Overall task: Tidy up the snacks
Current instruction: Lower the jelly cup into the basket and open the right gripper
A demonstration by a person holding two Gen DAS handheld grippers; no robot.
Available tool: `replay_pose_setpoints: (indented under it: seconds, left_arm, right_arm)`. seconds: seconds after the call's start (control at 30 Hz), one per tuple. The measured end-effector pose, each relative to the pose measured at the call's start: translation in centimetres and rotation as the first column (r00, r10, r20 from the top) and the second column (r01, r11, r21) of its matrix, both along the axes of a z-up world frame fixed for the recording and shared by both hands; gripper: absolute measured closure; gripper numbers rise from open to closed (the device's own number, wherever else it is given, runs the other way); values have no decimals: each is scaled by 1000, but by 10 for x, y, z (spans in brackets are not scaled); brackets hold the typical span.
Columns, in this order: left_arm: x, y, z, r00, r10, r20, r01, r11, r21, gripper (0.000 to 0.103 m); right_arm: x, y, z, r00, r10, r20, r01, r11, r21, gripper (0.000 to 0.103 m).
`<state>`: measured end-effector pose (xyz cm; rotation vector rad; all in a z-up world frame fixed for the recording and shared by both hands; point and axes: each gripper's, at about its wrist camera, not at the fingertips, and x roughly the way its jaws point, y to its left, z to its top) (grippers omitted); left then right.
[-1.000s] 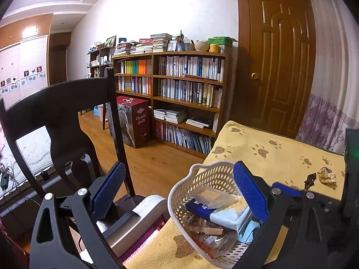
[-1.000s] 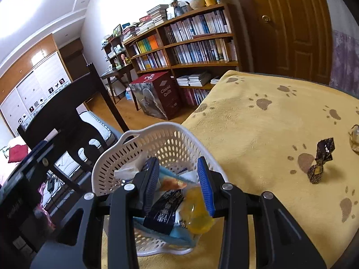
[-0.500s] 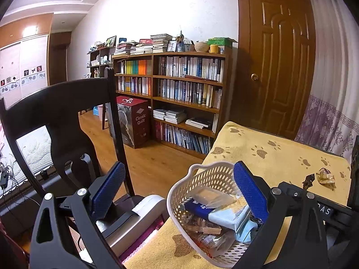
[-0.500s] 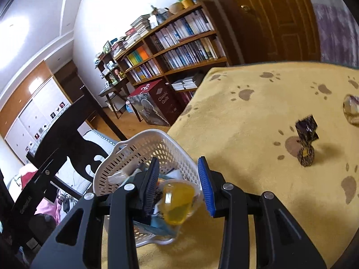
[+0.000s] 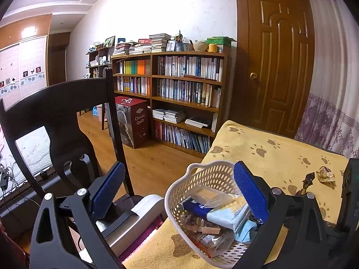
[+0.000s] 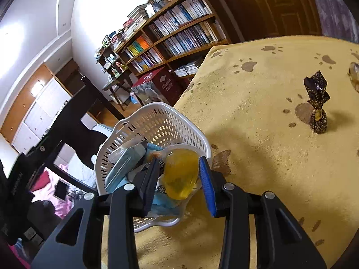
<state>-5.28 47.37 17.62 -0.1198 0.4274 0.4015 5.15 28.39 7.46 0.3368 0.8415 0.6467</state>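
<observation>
Right hand-held gripper (image 6: 179, 179) has carried jelly cup (image 6: 180, 174) higher.

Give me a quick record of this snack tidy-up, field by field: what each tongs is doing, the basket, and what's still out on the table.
Right tongs: shut on yellow jelly cup, at the basket rim
Left tongs: open, empty
Basket: white, perforated, holds several snack packets
Left out: dark wrapped candy, crumpled wrapper
Surface: yellow paw-print cloth
</observation>
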Motion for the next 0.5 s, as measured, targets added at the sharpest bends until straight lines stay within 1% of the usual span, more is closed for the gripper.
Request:
replay_pose_setpoints:
  seconds: [0.13, 0.3, 0.4, 0.5]
  left_arm:
    - [1, -1, -1, 1000, -4, -4, 4, 1000, 3, 4]
    - [1, 0, -1, 1000, -1, -5, 1, 1000, 1, 4]
    - [1, 1, -1, 1000, 1, -6, -1, 1000, -4, 4]
    - [2, 0, -1, 1000, -2, -4, 2, 1000, -1, 4]
  right_arm:
    - [-1, 6, -1, 1000, -7, -3, 7, 1000, -11, 65]
    - [-17, 19, 8, 994, -19, 105, 31, 994, -109, 65]
    - [-21, 25, 12, 990, -12, 139, 31, 990, -137, 65]
    - [-21, 28, 12, 990, -7, 138, 27, 989, -145, 65]
